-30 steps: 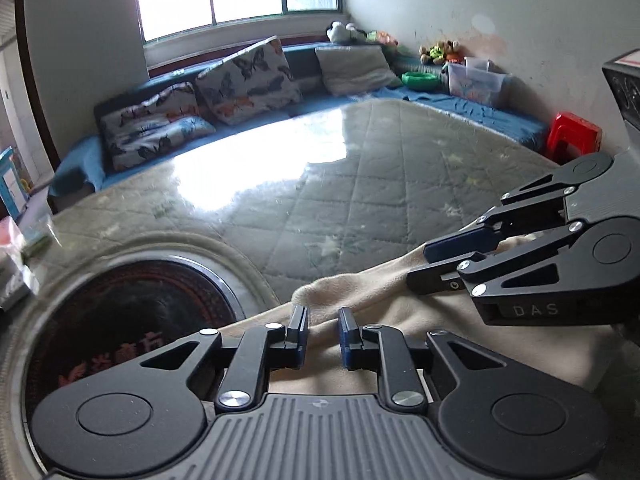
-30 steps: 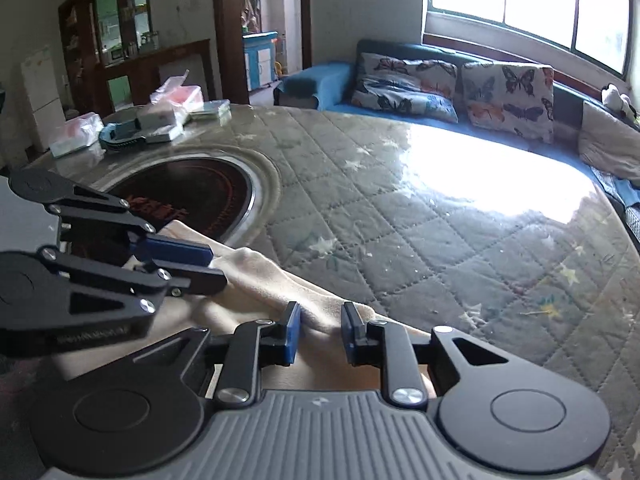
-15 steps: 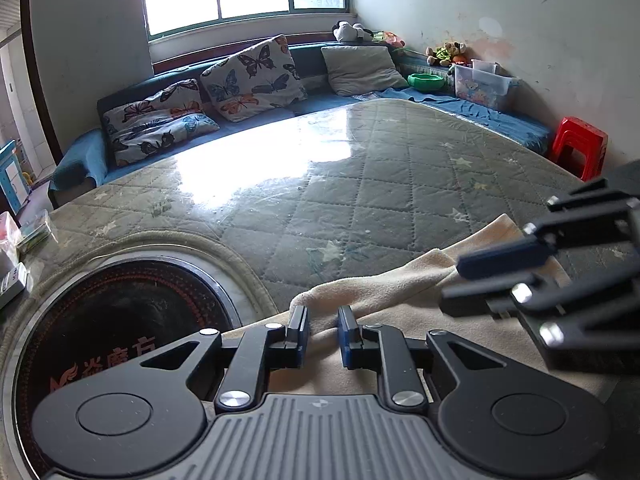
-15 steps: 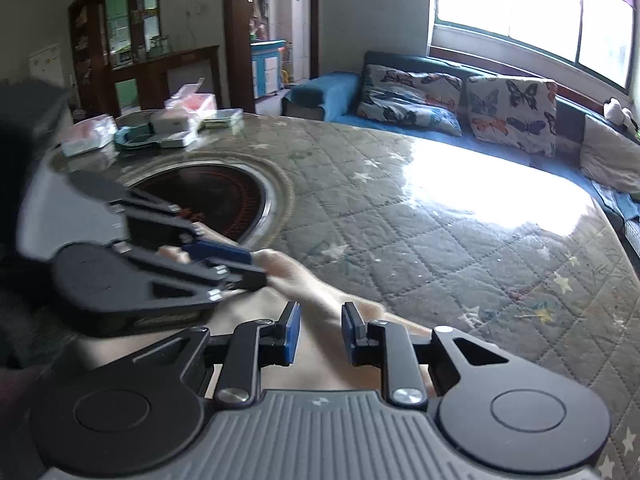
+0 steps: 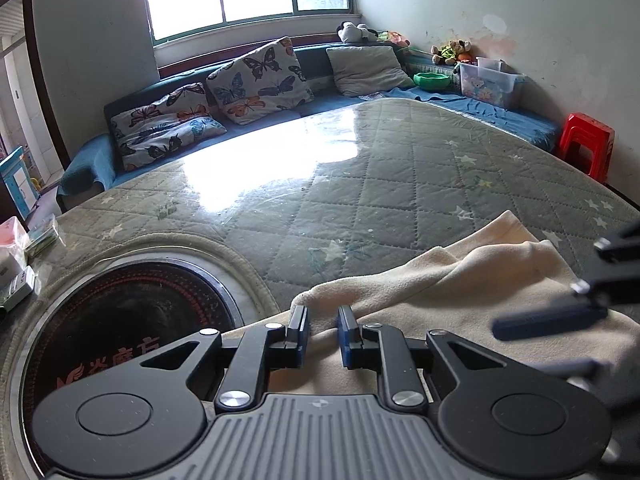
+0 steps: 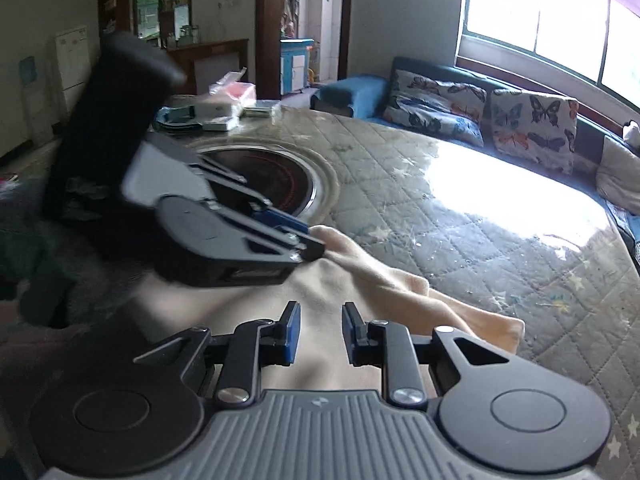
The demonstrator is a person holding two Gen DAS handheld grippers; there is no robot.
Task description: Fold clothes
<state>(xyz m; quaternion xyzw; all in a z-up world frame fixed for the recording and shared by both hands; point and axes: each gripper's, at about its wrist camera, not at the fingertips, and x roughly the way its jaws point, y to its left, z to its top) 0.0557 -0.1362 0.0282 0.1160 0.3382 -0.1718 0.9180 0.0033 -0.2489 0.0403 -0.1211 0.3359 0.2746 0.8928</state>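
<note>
since a second ago your two claws have drawn apart: the right claw (image 5: 560, 316) has slid from beside the left one out to the edge of the left view, and the cream garment (image 5: 460, 292) now lies stretched wider between them. the left claw (image 5: 323, 330) hangs over the garment's near left edge, jaws parted with a narrow gap and only cloth showing below, nothing pinched. the right claw is also parted, over the middle of the cloth. the garment lies rumpled on the quilted tabletop (image 5: 380, 184), just beside the round dark inset (image 5: 120, 320). it looks like you're spreading or smoothing it, though whether for a fold to come or after one, i can't tell.
</note>
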